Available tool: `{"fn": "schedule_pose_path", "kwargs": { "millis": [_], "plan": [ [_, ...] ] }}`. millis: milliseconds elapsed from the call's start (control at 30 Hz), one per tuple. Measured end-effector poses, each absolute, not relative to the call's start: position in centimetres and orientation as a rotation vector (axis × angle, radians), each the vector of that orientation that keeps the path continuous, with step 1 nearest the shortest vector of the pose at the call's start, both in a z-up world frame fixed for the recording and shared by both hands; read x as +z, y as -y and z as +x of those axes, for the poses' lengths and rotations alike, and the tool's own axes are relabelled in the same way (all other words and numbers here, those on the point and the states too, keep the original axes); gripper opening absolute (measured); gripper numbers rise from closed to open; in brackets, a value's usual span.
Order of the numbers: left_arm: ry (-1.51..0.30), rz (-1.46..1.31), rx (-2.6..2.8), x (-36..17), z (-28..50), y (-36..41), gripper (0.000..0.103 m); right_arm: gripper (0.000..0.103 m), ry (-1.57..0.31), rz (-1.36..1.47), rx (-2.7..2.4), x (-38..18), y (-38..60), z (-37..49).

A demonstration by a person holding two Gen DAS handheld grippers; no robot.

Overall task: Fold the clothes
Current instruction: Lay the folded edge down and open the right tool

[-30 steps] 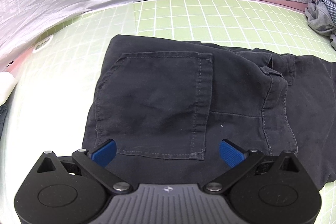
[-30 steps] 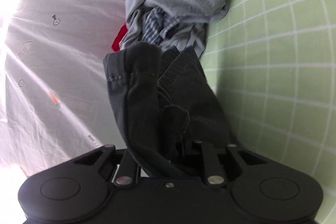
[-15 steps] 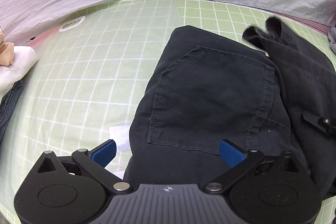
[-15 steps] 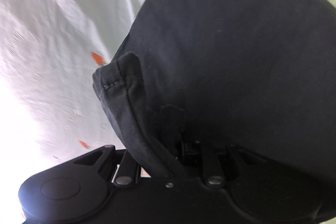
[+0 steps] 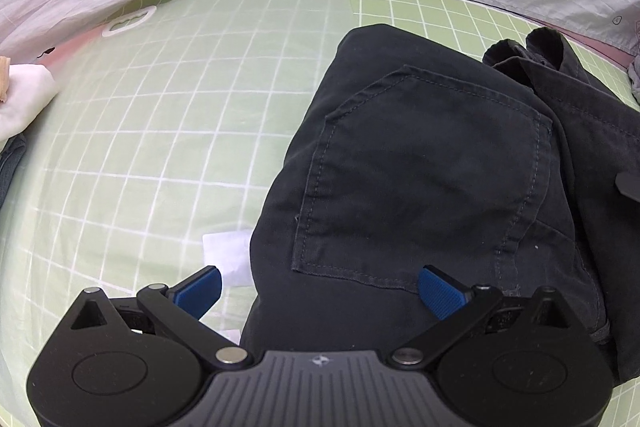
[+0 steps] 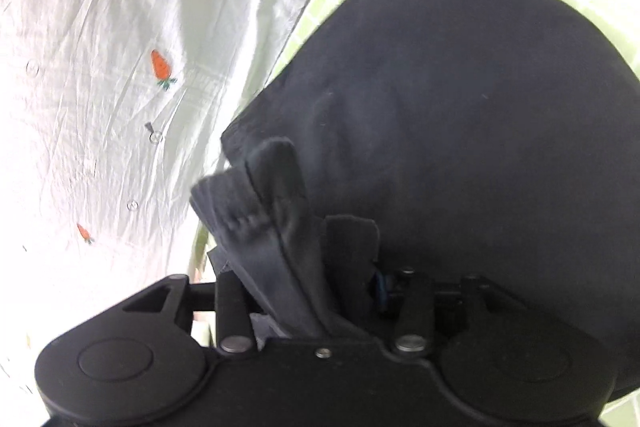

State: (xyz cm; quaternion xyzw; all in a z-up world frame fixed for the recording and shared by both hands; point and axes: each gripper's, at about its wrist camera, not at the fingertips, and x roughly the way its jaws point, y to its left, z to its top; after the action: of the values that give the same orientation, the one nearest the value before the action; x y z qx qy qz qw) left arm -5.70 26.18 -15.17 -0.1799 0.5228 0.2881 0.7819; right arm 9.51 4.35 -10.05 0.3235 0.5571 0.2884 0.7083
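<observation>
The left gripper hovers with its blue-padded fingers spread wide and nothing between them. Just ahead of it and to its right, the dark charcoal cotton trousers lie on the pale green gridded mat, back pocket up. The right gripper is clamped on a bunched hem of the trousers, beside a white carrot-printed sheet.
</observation>
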Motion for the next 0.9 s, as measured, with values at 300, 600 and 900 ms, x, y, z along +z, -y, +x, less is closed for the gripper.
{"fn": "schedule_pose_path", "kwargs": {
  "millis": [300,600,900],
  "plan": [
    [-1.117,-0.458,0.635,-15.7,-6.7,-27.4,0.103,0.075,-1.181,0.583,0.829,-5.6,-10.1,8.0],
    [-1.098,-0.438,0.639,-15.0,-6.7,-27.5,0.103,0.093,-1.028,0.214,0.653,-6.4,-8.2,9.3],
    [-1.078,-0.379,0.595,-13.9,-5.1,-26.1,0.103,0.101,-0.934,-0.184,0.3,-9.3,-2.2,9.7]
  ]
}}
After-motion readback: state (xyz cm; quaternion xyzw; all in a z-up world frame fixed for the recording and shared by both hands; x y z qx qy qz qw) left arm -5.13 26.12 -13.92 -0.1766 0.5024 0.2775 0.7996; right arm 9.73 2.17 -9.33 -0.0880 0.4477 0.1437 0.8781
